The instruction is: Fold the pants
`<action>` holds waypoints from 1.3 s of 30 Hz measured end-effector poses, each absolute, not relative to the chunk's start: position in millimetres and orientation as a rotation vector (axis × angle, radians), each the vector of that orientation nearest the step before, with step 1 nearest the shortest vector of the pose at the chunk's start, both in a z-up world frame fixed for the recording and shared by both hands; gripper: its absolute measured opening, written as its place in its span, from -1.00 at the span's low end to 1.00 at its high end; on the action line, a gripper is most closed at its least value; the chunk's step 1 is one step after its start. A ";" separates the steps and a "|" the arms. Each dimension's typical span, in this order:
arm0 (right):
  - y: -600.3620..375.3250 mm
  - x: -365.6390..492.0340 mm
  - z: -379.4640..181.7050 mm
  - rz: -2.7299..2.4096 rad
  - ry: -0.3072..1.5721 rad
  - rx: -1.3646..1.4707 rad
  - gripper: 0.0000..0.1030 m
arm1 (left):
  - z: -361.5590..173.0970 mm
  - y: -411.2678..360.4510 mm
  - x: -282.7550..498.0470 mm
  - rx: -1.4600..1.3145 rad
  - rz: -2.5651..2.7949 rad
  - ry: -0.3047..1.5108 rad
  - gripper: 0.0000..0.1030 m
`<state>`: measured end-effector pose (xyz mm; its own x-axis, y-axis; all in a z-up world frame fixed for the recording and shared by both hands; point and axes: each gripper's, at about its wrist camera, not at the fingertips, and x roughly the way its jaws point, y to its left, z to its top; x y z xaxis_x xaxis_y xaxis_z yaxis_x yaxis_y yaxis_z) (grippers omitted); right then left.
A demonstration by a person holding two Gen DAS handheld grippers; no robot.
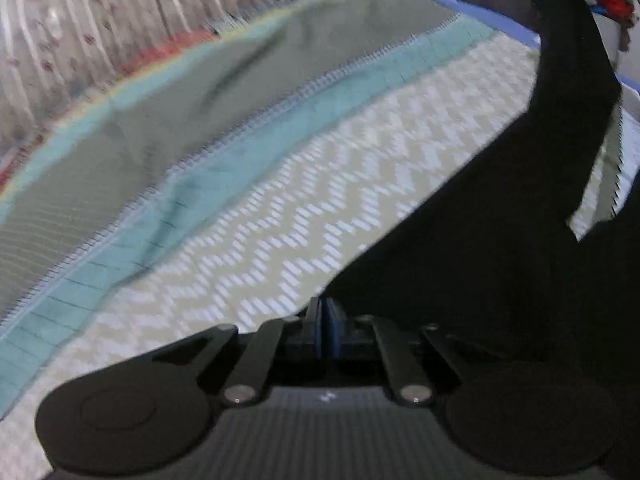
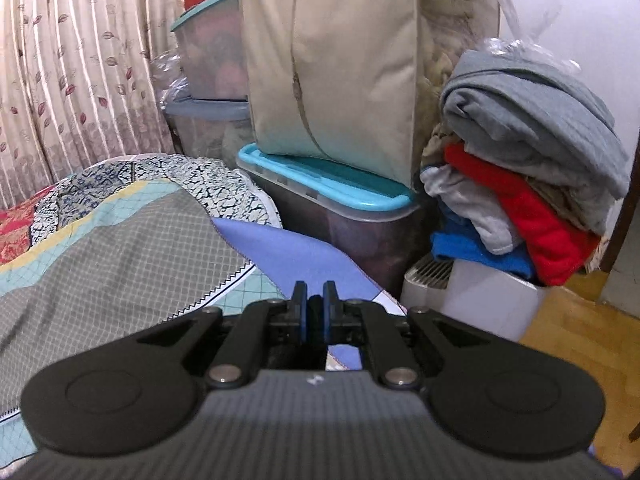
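The black pants (image 1: 500, 220) hang lifted over the patchwork bedspread (image 1: 300, 208) in the left wrist view, stretching up toward the top right. My left gripper (image 1: 323, 312) is shut on an edge of the pants, low in the frame. In the right wrist view my right gripper (image 2: 315, 300) has its jaws nearly together with a dark strip between the blue pads; the pants themselves do not show clearly there. It points past the bed's corner over the quilt (image 2: 120, 248).
A floral curtain (image 2: 72, 80) hangs at the left. Plastic storage bins with a teal lid (image 2: 320, 184) and a beige bag (image 2: 332, 60) stand beyond the bed. A pile of folded clothes (image 2: 528, 168) sits on a white appliance (image 2: 472, 296) at the right, over wooden floor.
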<state>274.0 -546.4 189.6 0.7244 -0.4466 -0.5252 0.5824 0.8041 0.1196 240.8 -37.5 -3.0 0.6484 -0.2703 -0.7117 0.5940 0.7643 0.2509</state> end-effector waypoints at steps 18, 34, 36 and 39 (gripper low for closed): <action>-573.5 234.9 218.1 -0.582 0.434 0.419 -0.95 | 140.2 117.3 103.3 -0.125 -0.092 0.353 -0.90; -530.7 172.7 50.7 -0.302 0.853 0.658 -0.14 | 131.9 119.4 78.3 -0.120 -0.062 0.414 -0.90; -539.6 175.0 26.9 -0.314 0.863 0.781 -0.13 | 132.8 118.3 78.2 -0.115 -0.058 0.418 -0.90; -541.7 185.6 6.3 -0.307 0.851 0.882 -0.13 | 134.4 115.8 76.1 -0.110 -0.052 0.422 -0.90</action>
<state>185.6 -541.7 6.3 0.6424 0.0965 -0.7603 0.5594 0.6190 0.5513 76.1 115.8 134.4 0.9111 -0.0736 -0.4056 0.0281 0.9927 -0.1170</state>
